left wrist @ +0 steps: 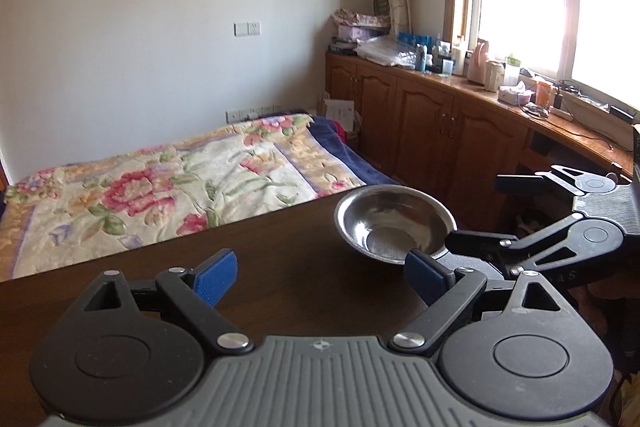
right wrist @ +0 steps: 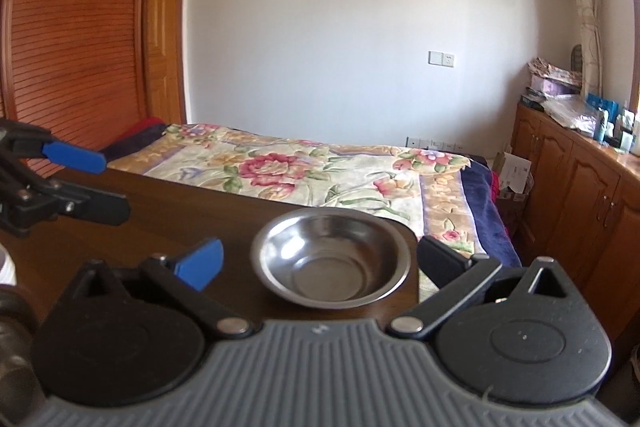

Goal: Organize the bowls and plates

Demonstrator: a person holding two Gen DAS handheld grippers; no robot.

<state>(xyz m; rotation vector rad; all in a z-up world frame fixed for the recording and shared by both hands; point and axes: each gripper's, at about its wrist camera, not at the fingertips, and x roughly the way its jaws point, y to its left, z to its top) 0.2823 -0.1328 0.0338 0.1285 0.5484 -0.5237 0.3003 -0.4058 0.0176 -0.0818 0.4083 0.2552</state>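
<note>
A steel bowl (left wrist: 394,223) (right wrist: 332,267) stands empty and upright at the corner of the dark wooden table (left wrist: 280,251) (right wrist: 180,211). My right gripper (right wrist: 320,261) is open, its fingers on either side of the bowl and apart from the rim. From the left wrist view the right gripper (left wrist: 474,211) comes in from the right, its lower finger close to the bowl's near rim. My left gripper (left wrist: 320,277) is open and holds nothing, hovering over bare table just left of the bowl. In the right wrist view the left gripper (right wrist: 108,183) shows at the left edge.
A bed with a floral blanket (left wrist: 160,187) (right wrist: 320,171) lies just beyond the table's far edge. Wooden cabinets (left wrist: 432,119) with cluttered tops run under the window on the right. A white object (right wrist: 6,263) is cut off at the left edge of the table.
</note>
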